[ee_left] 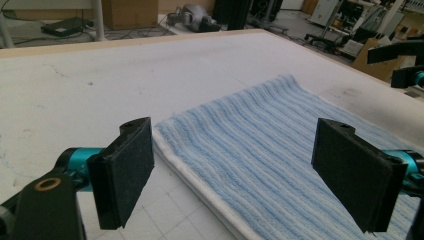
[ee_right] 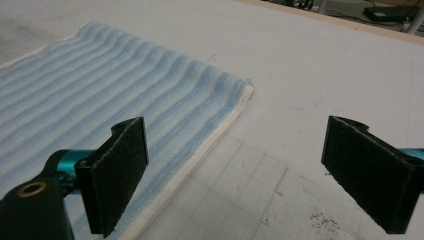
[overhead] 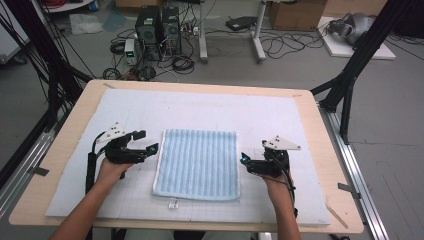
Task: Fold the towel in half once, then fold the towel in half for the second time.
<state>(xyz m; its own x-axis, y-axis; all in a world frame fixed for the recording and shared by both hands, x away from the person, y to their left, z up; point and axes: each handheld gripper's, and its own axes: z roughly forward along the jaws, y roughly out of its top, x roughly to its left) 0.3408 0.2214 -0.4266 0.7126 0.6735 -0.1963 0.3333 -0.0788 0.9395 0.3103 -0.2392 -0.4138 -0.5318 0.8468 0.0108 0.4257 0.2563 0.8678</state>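
Observation:
A folded light-blue striped towel [overhead: 197,164] lies flat in the middle of the white mat [overhead: 200,107]. My left gripper [overhead: 146,141] rests just off the towel's left edge, its jaws open with nothing between them. Just off the towel's right edge sits my right gripper [overhead: 246,163], also open and holding nothing. In the left gripper view the wide-apart black pads [ee_left: 127,170] frame the towel [ee_left: 280,110], whose white hem runs under them. In the right gripper view the towel [ee_right: 100,85] lies at the left, with its corner ahead of the left pad [ee_right: 117,172].
The mat covers most of a wooden table [overhead: 60,165]. A small clear clip [overhead: 173,203] lies near the mat's front edge. Beyond the table stand computer towers [overhead: 157,30], cables and a cardboard box [overhead: 297,12]. Black frame legs [overhead: 350,75] flank the table.

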